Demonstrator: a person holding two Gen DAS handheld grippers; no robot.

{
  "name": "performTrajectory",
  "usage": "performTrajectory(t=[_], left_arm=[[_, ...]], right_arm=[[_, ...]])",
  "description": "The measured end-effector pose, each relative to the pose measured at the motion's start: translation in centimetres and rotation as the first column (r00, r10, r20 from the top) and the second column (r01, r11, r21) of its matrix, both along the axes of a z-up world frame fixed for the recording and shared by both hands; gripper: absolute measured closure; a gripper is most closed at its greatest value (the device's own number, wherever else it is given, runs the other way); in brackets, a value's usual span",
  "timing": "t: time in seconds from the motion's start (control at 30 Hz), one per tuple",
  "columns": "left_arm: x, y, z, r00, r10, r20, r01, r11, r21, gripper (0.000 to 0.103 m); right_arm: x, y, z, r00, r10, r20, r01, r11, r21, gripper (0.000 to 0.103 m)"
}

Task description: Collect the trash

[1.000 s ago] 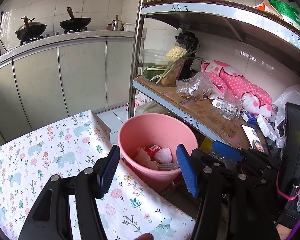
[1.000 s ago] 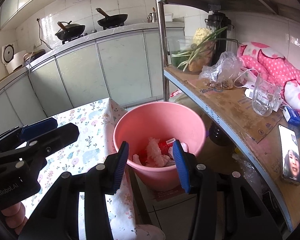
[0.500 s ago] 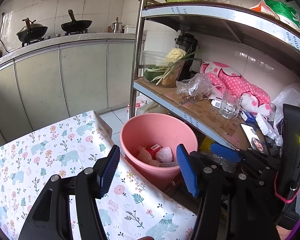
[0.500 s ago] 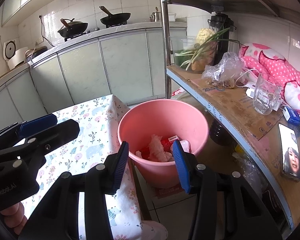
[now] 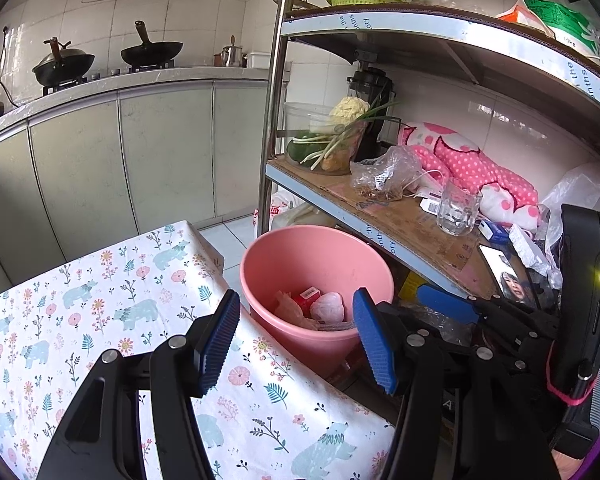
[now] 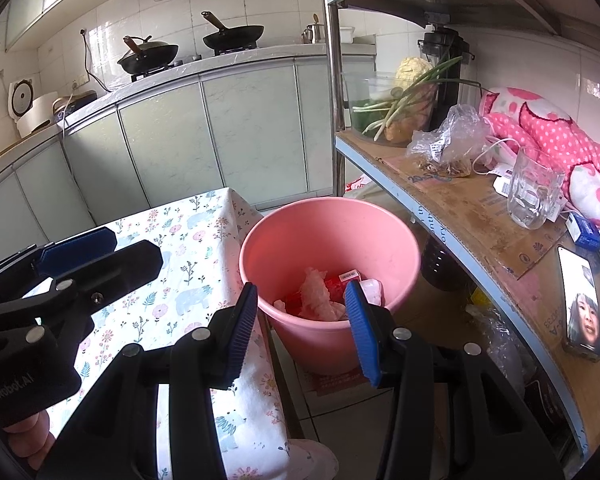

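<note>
A pink bucket (image 5: 260,280) (image 6: 404,248) stands on the floor between the table corner and the shelf rack. In it lie a red packet (image 5: 309,295) (image 6: 342,280), a crumpled white tissue (image 6: 318,298) and a pale pink wad (image 5: 329,306). My left gripper (image 5: 296,336) is open over the table edge, in front of the bucket, with nothing between its fingers. My right gripper (image 6: 300,320) is open too, holds nothing, and points at the bucket from just before its rim. Each gripper shows at the edge of the other's view.
The table wears a floral bear cloth (image 5: 100,300) (image 6: 188,248). To the right, the metal shelf rack (image 5: 380,236) carries a glass mug (image 5: 456,212), a plastic bag (image 5: 384,172), a pink dotted cloth (image 5: 472,164), a phone (image 6: 580,304) and vegetables. Behind are counter cabinets (image 5: 160,152) with woks.
Both views have shifted only slightly. The jaws of both grippers stand as before, and the trash in the bucket has not moved.
</note>
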State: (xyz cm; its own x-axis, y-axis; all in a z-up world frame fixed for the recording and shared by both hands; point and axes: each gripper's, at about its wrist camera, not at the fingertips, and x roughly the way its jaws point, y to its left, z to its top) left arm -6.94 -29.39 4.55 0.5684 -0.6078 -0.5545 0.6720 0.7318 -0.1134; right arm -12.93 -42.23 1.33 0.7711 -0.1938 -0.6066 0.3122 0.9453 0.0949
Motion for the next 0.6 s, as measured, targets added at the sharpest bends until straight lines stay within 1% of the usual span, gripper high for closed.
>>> performTrajectory(t=[0.6], left_arm=[[-0.69,0.05,-0.05,1.0,-0.005,0.004,0.005,1.0,0.006,0.045]], right_arm=[[-0.1,0.26,-0.05,1.0,0.001,-0.002,-0.001,1.0,0.002,0.056]])
